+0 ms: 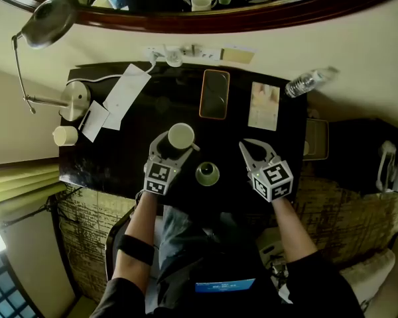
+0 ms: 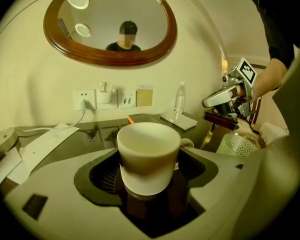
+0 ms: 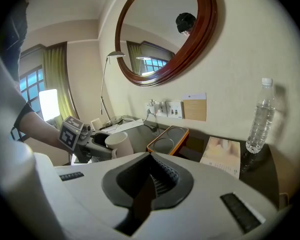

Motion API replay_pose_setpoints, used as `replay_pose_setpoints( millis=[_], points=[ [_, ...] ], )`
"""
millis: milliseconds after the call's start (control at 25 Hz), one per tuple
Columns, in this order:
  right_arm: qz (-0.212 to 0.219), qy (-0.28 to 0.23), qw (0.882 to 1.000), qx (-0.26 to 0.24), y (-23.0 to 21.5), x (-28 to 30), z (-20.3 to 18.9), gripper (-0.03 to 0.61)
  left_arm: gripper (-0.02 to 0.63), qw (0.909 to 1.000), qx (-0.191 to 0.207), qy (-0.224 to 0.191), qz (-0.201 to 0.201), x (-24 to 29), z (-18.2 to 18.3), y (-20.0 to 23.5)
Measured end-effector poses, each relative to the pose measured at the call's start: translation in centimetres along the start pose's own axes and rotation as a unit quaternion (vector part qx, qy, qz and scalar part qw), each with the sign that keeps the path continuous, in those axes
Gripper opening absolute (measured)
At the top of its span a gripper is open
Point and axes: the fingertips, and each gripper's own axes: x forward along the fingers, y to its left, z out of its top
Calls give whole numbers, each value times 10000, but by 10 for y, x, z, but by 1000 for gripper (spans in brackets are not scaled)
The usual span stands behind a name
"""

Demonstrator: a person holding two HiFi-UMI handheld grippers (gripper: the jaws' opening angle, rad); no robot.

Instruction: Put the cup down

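**Cup in the left jaws, ready to go down on the dark surface**

My left gripper (image 1: 177, 144) has its jaws clamped on the white cup (image 2: 147, 156), one pad on each side of its wall. The cup stands upright and empty, with its handle turned to my right. None of the views shows me whether its base already touches the surface (image 1: 126, 154). My right gripper (image 3: 150, 156) hangs off to the side with its jaws together and nothing between them.

Just to the right of the cup stands a small glass jar (image 1: 207, 173). Farther back lie an orange-rimmed tray (image 1: 214, 94) and a booklet (image 1: 264, 106).

As I judge it, the job is to bring the cup straight down and level onto the bare patch under it, keeping the handle off the jar. The jaws should part only once the base sits flat. Then I should draw straight back toward myself, so neither pad drags the cup or catches its handle.
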Motion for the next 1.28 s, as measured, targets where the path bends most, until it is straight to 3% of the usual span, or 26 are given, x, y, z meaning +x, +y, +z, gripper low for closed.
replay_pose_setpoints(
  millis=[440,880,960,1160,1280],
  points=[
    [48,3,10000,-41,5,4,3,12,407,9994,-188,306,29,-4,-16,0],
    [-15,-96,10000,19,3,-5,19,12,398,9984,-68,559,-20,-45,2,-7],
    [-35,-153,9999,47,5,-10,25,12,352,9985,-41,547,8,-58,11,-8],
    [-27,-271,9996,53,15,-21,40,12,120,9991,18,428,46,-85,44,-15],
    [11,-303,9995,1,27,-29,48,12,29,9992,34,399,64,-94,60,-22]
  ],
)
